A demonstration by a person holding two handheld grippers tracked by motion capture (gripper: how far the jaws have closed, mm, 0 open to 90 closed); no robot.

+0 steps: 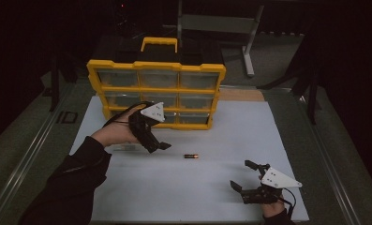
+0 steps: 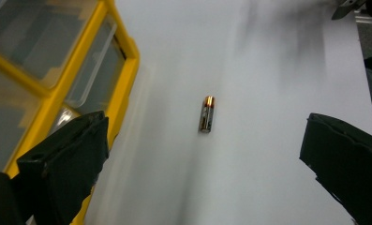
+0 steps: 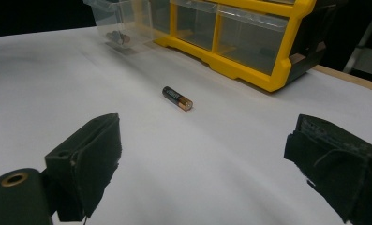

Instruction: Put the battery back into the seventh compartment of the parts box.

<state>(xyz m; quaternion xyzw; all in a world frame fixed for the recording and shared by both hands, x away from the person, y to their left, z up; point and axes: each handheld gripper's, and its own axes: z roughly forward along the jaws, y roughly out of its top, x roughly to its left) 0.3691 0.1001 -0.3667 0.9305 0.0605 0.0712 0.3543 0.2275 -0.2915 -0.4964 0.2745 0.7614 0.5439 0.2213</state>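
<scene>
Your left tongs (image 1: 162, 146) hang spread just off the front of the organizer (image 1: 155, 93), tips aimed at the battery (image 1: 191, 156), which lies alone on its side on the white table (image 1: 230, 136), near those tongs and apart from the cabinet. Your right tongs (image 1: 243, 176) rest low at the near right, also spread and empty, well back from the battery. The battery is round and free to roll: if one jaw touches it first, it will likely skid or roll away, so close on it square across the body. Coming in too steeply could jam a jaw tip into the table. A clear drawer (image 3: 120, 21) sits pulled out by the cabinet's near corner with something small inside; a wide swing of your left hand (image 1: 115, 132) could knock it.
</scene>
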